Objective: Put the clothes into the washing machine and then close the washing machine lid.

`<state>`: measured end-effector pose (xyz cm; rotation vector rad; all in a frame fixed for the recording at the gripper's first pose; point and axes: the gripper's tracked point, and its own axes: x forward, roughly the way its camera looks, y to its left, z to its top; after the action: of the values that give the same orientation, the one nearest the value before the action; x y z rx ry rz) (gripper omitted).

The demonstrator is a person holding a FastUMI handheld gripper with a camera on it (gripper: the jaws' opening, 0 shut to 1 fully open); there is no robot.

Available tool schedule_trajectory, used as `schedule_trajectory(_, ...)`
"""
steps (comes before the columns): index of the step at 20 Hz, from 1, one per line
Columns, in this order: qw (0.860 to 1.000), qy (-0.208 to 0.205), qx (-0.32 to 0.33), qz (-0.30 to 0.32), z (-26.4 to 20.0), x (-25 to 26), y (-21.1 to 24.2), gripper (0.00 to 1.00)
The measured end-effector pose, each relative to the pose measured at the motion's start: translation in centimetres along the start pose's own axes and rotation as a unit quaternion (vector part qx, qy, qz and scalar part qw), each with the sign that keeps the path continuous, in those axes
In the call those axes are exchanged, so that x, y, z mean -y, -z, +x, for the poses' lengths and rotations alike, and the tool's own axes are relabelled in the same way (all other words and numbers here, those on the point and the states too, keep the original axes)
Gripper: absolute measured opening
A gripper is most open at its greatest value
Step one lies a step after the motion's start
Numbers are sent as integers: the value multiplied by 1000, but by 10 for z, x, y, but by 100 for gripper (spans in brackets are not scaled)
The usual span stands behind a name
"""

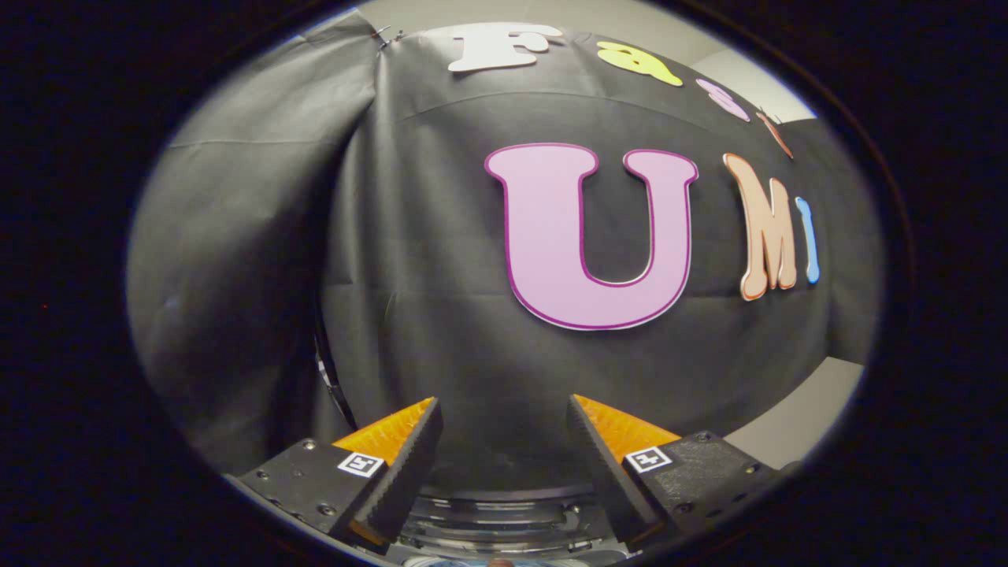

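Observation:
My gripper (504, 421) is held up high, facing the black cloth wall of the booth. Its two orange-and-black fingers (405, 465) stand wide apart with nothing between them, so it is open. Low between the fingers I see a curved, glossy dark edge with a clear ring, the top of the washing machine (504, 516), just below and ahead of the fingers. Whether its lid is up or down cannot be told from here.
The black cloth wall (441, 260) hangs close ahead and folds round on the left. A pale grey surface (795, 421) shows beyond the right finger. A thin dark curved cable or rim (329, 378) runs along the cloth beside the left finger.

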<state>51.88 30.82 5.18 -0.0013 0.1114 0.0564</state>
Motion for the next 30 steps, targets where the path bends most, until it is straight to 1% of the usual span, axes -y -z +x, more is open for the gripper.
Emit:
schedule_trajectory(2, 1000, 13, -27, 4, 12, 8, 15, 96)
schedule_trajectory(3, 999, 12, -41, 3, 17, 7, 25, 96)
schedule_trajectory(5, 997, 19, -71, -12, 23, 10, 43, 97)
schedule_trajectory(7, 995, 10, -100, -21, 30, 4, 65, 97)
schedule_trajectory(9, 992, 10, -119, -25, 36, 4, 77, 97)
schedule_trajectory(10, 992, 9, -121, -28, 37, 5, 79, 97)
schedule_trajectory(11, 991, -9, -129, -20, 39, 3, 81, 96)
schedule_trajectory(12, 992, -13, -129, -1, 39, 5, 82, 95)
schedule_trajectory(13, 993, -16, -114, 9, 39, 5, 79, 94)
schedule_trajectory(14, 993, -8, -114, 21, 40, 7, 79, 93)
schedule_trajectory(15, 995, -4, -104, 11, 40, 3, 80, 93)
schedule_trajectory(17, 993, -3, -120, 1, 36, 3, 82, 94)
schedule_trajectory(22, 990, -10, -140, 0, 38, 2, 83, 94)
schedule_trajectory(25, 988, -6, -154, -1, 38, 3, 86, 94)
schedule_trajectory(30, 988, -1, -152, 0, 38, 4, 84, 94)
